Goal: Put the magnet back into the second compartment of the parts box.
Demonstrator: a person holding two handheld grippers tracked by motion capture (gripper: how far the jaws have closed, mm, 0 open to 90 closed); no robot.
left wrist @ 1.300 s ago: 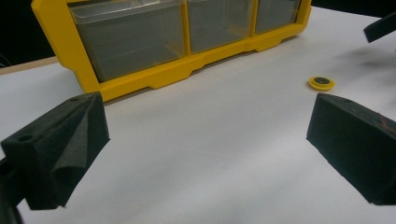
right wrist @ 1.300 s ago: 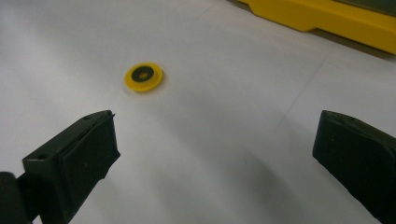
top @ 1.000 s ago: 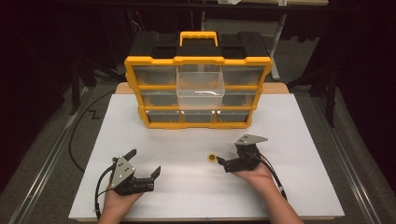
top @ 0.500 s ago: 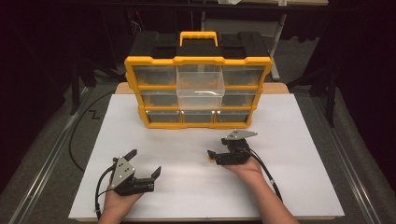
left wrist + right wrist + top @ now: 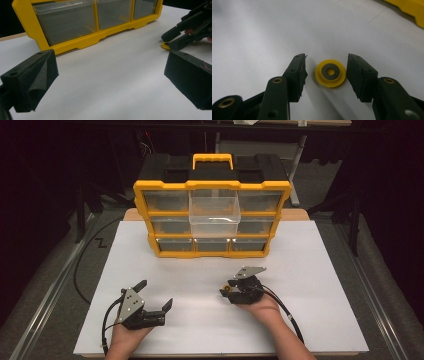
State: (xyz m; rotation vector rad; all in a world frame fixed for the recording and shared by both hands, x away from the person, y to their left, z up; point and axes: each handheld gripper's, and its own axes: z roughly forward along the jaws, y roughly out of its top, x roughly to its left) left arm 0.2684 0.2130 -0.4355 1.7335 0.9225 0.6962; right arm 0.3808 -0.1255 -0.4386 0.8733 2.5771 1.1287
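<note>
A: Where is the room to move?

B: Plenty of it. The white board (image 5: 310, 270) lies bare between the grippers and the organiser, and its near edge runs just under the person's wrists. The right edge is well clear of the right gripper (image 5: 227, 291); the left edge is well clear of the left gripper (image 5: 156, 294).

A: And the surface, the surroundings?

B: Flat, matte white, resting on a pale wooden top that peeks out behind the organiser. Around it the room is dark — grey floor, black stands and cables at the sides.

A: What stands in the way?

B: Only the yellow drawer organiser (image 5: 212, 220) at the back, upright with a black handle case behind it. One clear drawer (image 5: 214, 215) in the middle column is pulled out toward the person. It is well apart from both hands.

A: The small part?

B: A yellow disc (image 5: 330, 73) with a grey ring in its centre lies flat on the board, in front of the right hand. In the right gripper view it sits between the two black jaws, the right one just at its rim, a sliver of gap on the left. The jaws have just been closing around it — I see no firm squeeze.

A: The left gripper?

B: Jaws spread wide, nothing between them, hovering low over bare board.
</note>
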